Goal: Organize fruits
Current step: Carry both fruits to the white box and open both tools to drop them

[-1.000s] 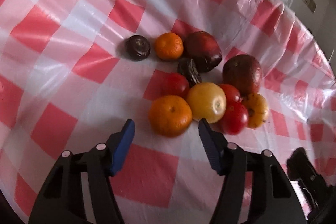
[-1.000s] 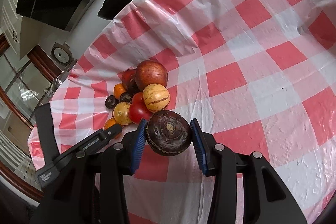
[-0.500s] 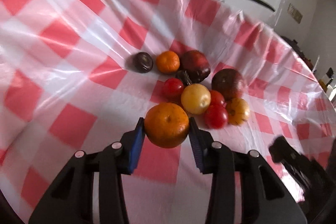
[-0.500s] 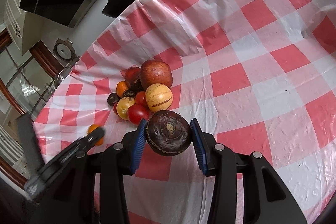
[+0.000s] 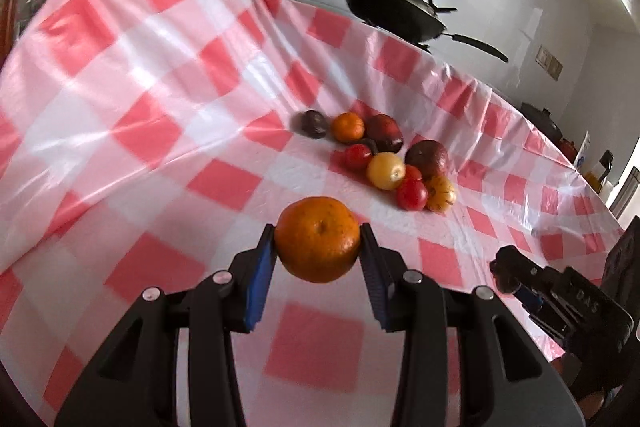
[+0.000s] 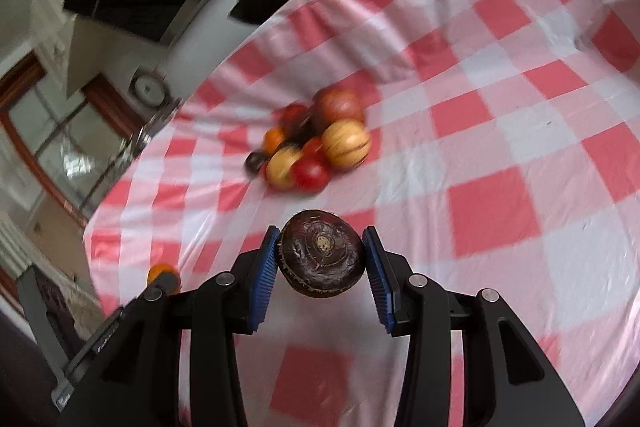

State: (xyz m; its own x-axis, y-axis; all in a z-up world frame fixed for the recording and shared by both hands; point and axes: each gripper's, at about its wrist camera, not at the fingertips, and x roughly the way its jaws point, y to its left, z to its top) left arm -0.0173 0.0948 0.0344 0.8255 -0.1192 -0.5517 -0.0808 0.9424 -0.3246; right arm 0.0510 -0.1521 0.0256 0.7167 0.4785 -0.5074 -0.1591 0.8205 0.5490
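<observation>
You have just clamped your left gripper (image 5: 318,241) on the orange (image 5: 318,239) and lifted it off the table (image 5: 120,131), clear of the fruit pile (image 5: 384,163) now at one o'clock; your right gripper (image 6: 320,255) stays clenched on the dark round fruit (image 6: 322,253), pile at twelve o'clock. Both picks are done, so placing comes next. The only lettering, on the neighbouring gripper, is too blurred to read

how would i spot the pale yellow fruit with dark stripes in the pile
Start at the red and white checked tablecloth and find the huddle of fruit. On the right wrist view's right side of it, just below the big reddish-brown fruit, sits the striped fruit. It alone has thin dark lengthwise stripes; the plain yellow fruit has none.
</observation>
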